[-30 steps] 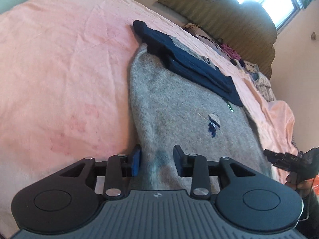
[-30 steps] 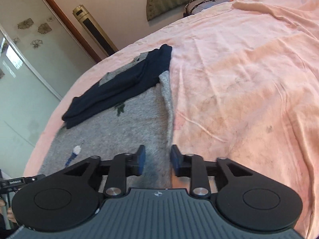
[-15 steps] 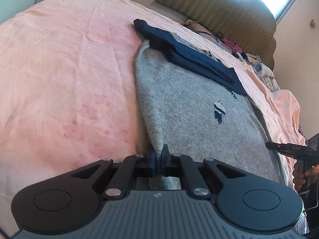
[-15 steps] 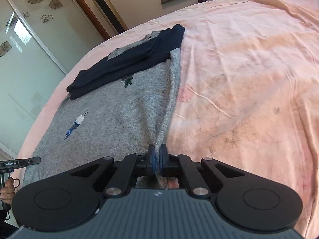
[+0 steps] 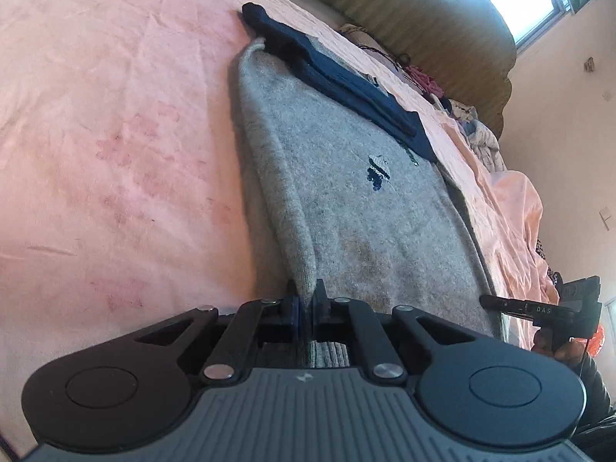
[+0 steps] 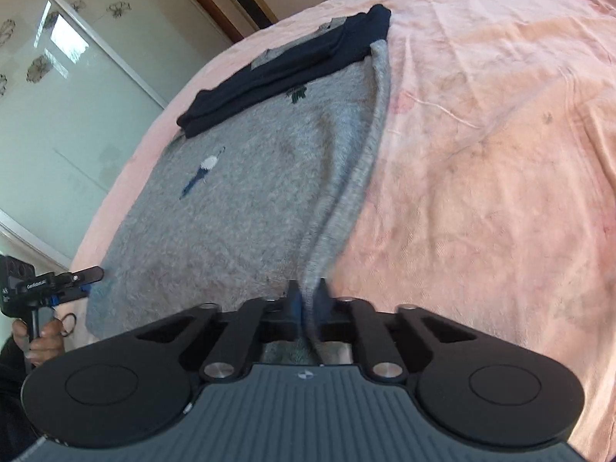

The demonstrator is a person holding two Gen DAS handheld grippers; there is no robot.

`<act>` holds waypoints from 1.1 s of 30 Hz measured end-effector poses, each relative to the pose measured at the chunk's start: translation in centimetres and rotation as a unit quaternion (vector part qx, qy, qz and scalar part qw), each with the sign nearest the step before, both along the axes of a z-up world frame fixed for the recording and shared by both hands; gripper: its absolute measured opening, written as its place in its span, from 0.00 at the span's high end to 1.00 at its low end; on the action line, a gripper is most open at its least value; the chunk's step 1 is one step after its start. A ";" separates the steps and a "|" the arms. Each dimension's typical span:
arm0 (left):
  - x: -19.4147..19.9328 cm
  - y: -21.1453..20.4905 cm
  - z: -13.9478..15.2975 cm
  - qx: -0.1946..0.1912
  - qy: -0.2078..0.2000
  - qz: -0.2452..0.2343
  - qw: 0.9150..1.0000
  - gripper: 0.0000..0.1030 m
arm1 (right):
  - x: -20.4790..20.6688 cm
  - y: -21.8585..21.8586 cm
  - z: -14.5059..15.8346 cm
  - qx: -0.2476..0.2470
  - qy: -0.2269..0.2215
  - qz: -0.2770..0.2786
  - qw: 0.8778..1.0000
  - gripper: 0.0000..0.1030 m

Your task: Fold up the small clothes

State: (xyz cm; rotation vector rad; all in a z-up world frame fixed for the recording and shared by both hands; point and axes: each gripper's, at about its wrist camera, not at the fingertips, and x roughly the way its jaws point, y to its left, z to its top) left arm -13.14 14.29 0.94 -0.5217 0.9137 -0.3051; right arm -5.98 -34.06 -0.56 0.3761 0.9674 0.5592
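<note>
A grey knitted sweater [image 5: 346, 200] with small embroidered motifs lies on the pink bed sheet [image 5: 115, 134], its dark navy sleeves [image 5: 338, 81] folded across the far end. My left gripper [image 5: 306, 300] is shut on the sweater's near left hem corner and holds it lifted. In the right wrist view the same sweater [image 6: 246, 192] and navy sleeves [image 6: 285, 73] show. My right gripper [image 6: 308, 296] is shut on the near right hem corner, with that side edge pulled up into a ridge.
A padded headboard [image 5: 442, 30] and a pile of clothes [image 5: 477, 134] are at the bed's far end under a window. Glass wardrobe doors [image 6: 57, 96] stand beside the bed. Each view shows the other hand-held gripper at its edge [image 5: 546, 312] [image 6: 42, 285].
Both grippers went from open over the hem to shut on its corners. They have since lifted the near edge, so both side edges rise off the sheet.
</note>
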 end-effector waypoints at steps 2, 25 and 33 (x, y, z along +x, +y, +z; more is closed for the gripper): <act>-0.5 0.4 0.7 0.043 -0.011 -0.003 0.999 0.95 | -0.2 -1.2 0.0 -0.003 -0.002 -0.015 1.000 0.92; -5.1 -0.2 1.0 0.029 -0.008 -0.002 1.000 0.93 | -7.0 -2.4 -1.1 0.078 0.039 0.003 0.996 0.91; -6.2 1.1 2.0 0.036 -0.030 -0.028 0.998 0.88 | -7.2 -3.7 -1.4 0.092 0.044 -0.006 0.995 0.87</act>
